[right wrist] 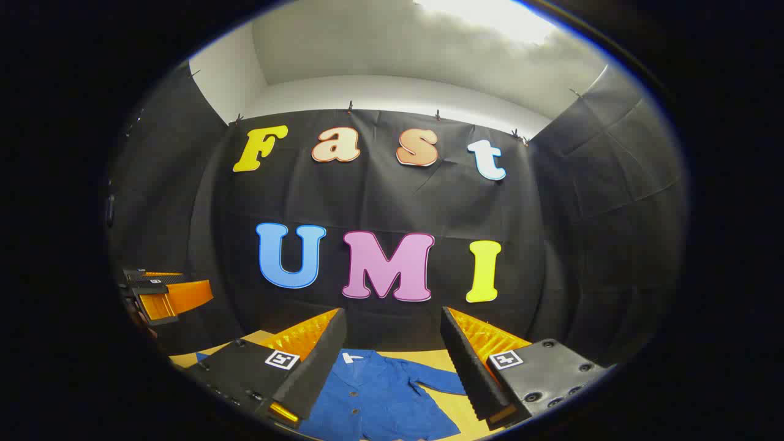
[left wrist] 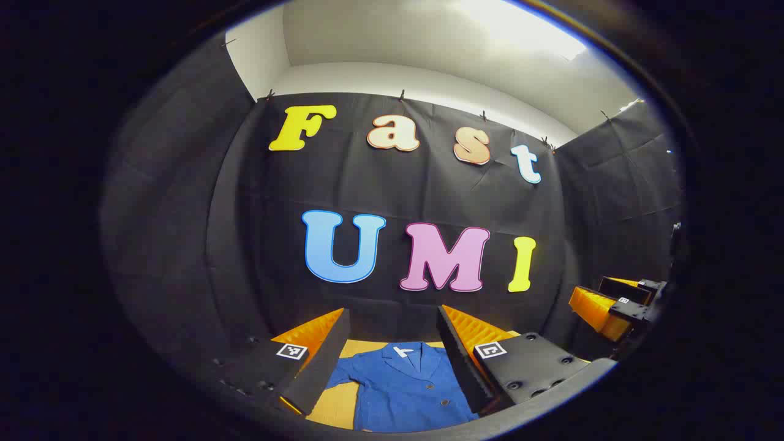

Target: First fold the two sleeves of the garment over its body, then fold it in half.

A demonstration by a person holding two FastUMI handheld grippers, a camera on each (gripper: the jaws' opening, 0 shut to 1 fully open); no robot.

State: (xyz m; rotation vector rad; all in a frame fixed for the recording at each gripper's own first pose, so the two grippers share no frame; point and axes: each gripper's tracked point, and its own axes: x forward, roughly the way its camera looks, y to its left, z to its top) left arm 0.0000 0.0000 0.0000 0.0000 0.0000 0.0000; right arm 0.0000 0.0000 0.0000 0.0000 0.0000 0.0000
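left gripper [left wrist: 392, 346]: held spread above the table [left wrist: 340, 401], nothing pinched; garment [left wrist: 404, 386]: laid flat (blue, buttoned, collar toward the wall) | right gripper [right wrist: 392, 346]: held spread likewise; garment [right wrist: 380, 398]: seen between the fingers, one sleeve [right wrist: 438, 381] stretched out

I see a solid blue garment [left wrist: 404, 389] with small dark buttons and a white tag at its collar, lying on a yellow-tan table [left wrist: 334, 404]. Behind it my booth's cloth wall [left wrist: 392, 190] is black, with a white wall [left wrist: 422, 79] above it.
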